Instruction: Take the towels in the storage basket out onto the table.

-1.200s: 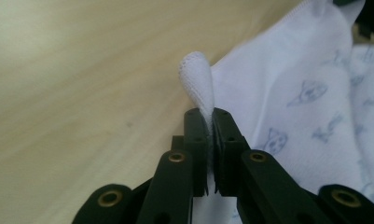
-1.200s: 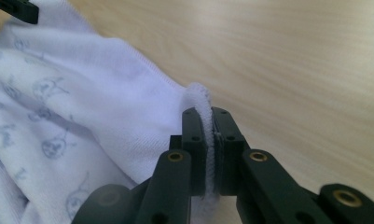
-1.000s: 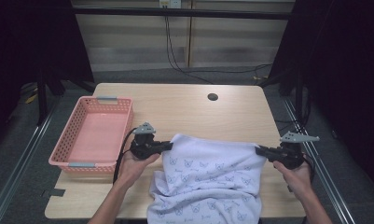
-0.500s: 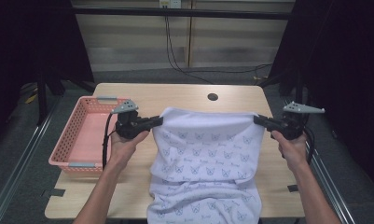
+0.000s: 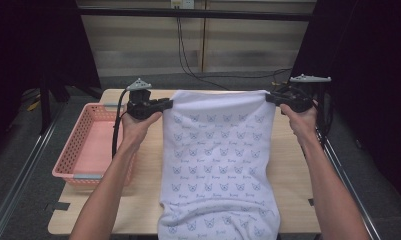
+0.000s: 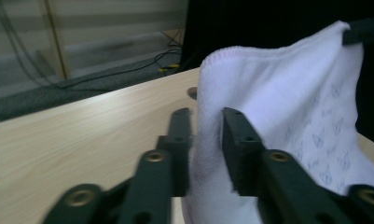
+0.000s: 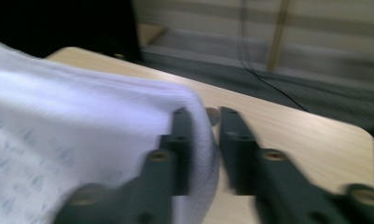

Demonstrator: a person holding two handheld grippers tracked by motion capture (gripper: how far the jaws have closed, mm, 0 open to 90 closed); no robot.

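The wooden surface [image 5: 293,165] is largely hidden under a white printed towel [image 5: 218,160], whose near end is cut off by the frame. A pink basket [image 5: 83,150] sits at its left. Both the left gripper [image 5: 168,104] and right gripper [image 5: 269,97] have just been opening; the top corners lie loosely between parted fingers.

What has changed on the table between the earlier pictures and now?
Both hands carried the white towel away from the person, toward the far edge of the table, stretching it out flat. The left gripper and the right gripper have just been opening their jaws; the towel's corners sit loosely between them. The pink basket stayed in place.
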